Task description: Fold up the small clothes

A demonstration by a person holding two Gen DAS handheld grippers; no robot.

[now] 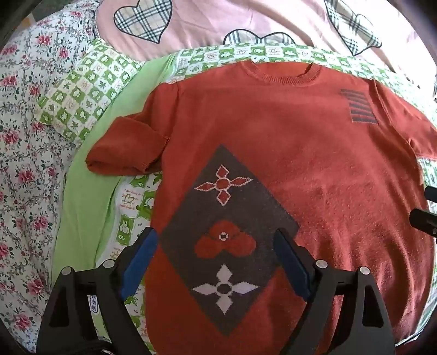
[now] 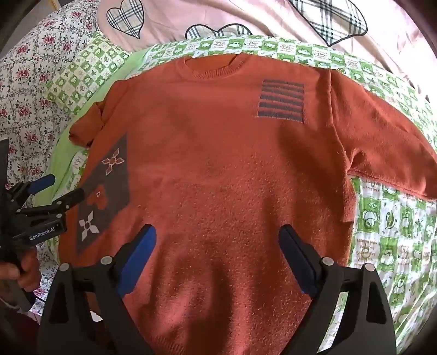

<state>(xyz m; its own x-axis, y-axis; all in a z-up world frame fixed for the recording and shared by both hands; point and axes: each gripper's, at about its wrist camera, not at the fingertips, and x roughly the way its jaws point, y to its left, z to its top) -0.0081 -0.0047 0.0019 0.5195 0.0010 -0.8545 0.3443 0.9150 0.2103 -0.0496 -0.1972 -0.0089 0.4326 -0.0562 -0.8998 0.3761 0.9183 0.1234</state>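
Observation:
An orange-red knit sweater (image 1: 273,131) lies flat, front up, neck away from me, on a green patterned blanket. It has a grey diamond with flower motifs (image 1: 226,240) and a grey striped patch (image 1: 362,106). Its left sleeve (image 1: 123,147) is folded short; its right sleeve (image 2: 382,131) stretches out to the right. My left gripper (image 1: 215,245) is open and empty, hovering over the diamond near the hem. My right gripper (image 2: 217,243) is open and empty over the sweater's lower middle (image 2: 218,163). The left gripper (image 2: 58,188) also shows at the left edge of the right wrist view.
The green frog-print blanket (image 2: 387,224) covers the bed under the sweater. A pink quilt with plaid hearts (image 1: 218,24) lies behind it. A floral sheet (image 1: 24,153) runs along the left. A green checked pillow (image 1: 84,90) sits at the back left.

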